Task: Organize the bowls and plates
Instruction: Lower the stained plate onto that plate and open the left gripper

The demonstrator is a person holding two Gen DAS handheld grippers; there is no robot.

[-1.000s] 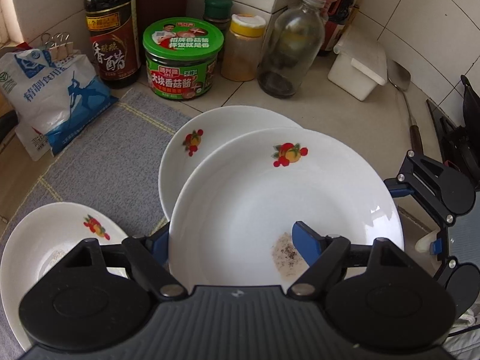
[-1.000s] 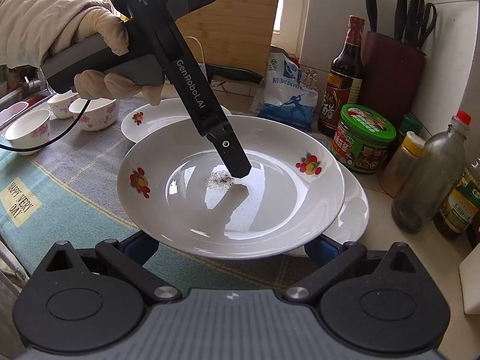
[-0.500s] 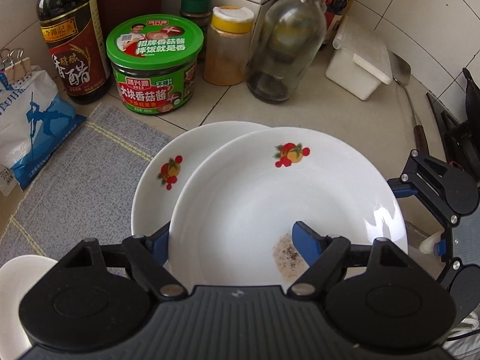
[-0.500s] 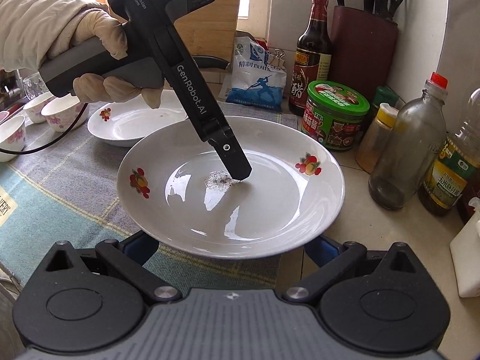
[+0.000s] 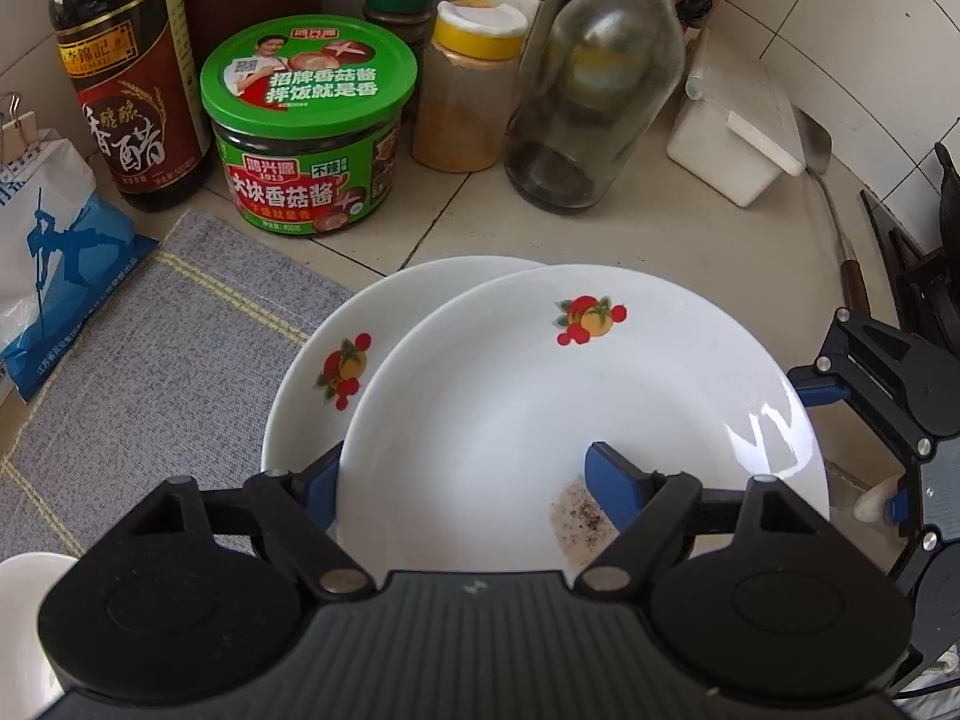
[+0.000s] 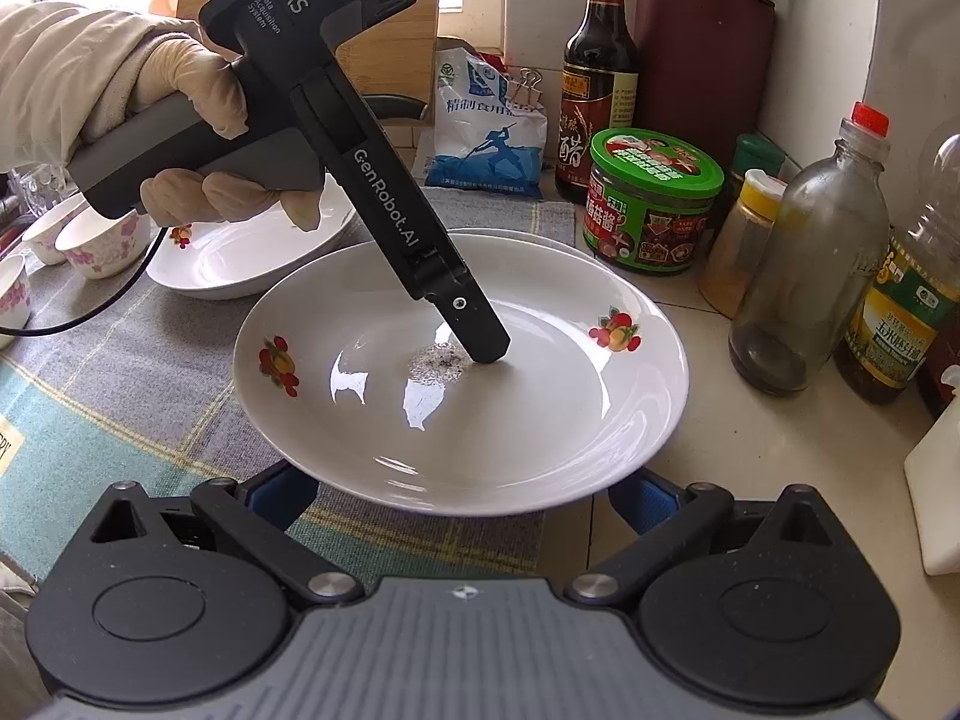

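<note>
A white plate with fruit prints (image 5: 540, 408) (image 6: 540, 414) is held in the air by both grippers. My left gripper (image 5: 462, 480) is shut on its rim, one finger (image 6: 474, 330) inside the plate beside a dark speckled patch, the other under it. My right gripper (image 6: 462, 498) sits under the plate's near edge with its fingers spread wide and mostly hidden; it also shows in the left wrist view (image 5: 888, 396). A second matching plate (image 5: 324, 372) lies on the counter just below and behind the held one. A third plate (image 6: 240, 252) lies on the cloth at the left.
A green-lidded sauce jar (image 5: 309, 126), vinegar bottle (image 5: 129, 78), spice jar (image 5: 471, 84) and glass bottle (image 5: 594, 90) stand close behind the plates. A salt bag (image 5: 48, 252), white box (image 5: 738, 132), oil bottle (image 6: 906, 300), several small bowls (image 6: 102, 240) and grey cloth (image 5: 150, 372).
The held plate has moved with both grippers toward the jars and bottles, and now overlaps more of the plate lying on the counter. The left plate has slid out of the left wrist view.
</note>
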